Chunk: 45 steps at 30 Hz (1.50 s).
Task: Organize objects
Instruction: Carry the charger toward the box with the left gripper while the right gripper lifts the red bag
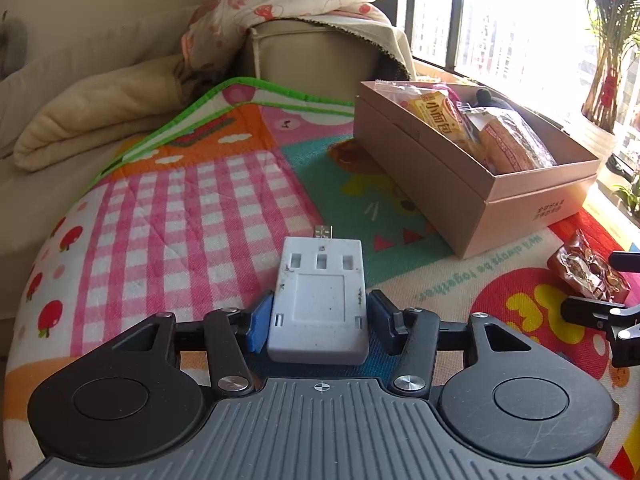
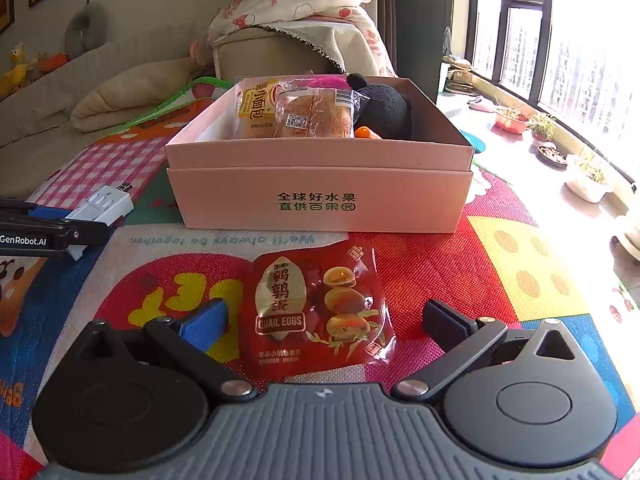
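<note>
My left gripper [image 1: 318,314] is shut on a white USB charger block [image 1: 320,300], its plug pointing away from me, just above the play mat; it also shows in the right wrist view [image 2: 102,202]. My right gripper [image 2: 326,318] is open, its fingers on either side of a red quail eggs packet [image 2: 318,310] lying flat on the mat; the packet shows in the left wrist view [image 1: 586,270]. A pink cardboard box [image 2: 320,200] stands beyond it, holding bread packets [image 2: 296,110] and a black plush toy [image 2: 384,108]. The box also shows in the left wrist view [image 1: 440,176].
A colourful play mat [image 1: 192,208] covers the surface. A beige sofa with a folded blanket [image 1: 96,120] and a floral quilt [image 2: 296,0] lies behind. Potted plants [image 2: 588,176] stand on the windowsill at right.
</note>
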Each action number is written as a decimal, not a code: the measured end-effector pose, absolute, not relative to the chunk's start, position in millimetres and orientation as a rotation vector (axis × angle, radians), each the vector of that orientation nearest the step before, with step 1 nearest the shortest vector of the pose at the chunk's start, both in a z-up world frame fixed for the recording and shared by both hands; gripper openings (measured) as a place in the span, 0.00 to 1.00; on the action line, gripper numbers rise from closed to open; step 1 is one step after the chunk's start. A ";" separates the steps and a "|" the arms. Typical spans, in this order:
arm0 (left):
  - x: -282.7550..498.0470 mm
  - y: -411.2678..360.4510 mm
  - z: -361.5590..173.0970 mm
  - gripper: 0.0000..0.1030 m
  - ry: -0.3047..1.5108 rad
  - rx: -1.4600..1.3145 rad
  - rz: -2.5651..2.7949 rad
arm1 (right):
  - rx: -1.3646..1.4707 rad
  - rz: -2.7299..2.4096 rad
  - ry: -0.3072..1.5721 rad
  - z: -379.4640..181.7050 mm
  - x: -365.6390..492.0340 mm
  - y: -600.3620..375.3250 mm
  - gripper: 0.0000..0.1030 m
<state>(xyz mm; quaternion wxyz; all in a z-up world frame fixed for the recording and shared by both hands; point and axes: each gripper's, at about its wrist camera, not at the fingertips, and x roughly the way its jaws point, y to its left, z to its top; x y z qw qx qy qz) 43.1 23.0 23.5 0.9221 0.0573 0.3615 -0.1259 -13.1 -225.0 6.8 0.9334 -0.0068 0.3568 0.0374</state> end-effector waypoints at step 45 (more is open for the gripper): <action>82.9 -53.6 84.0 0.50 0.603 -0.301 -0.420 | 0.008 0.095 0.634 59.8 -37.8 -276.5 0.71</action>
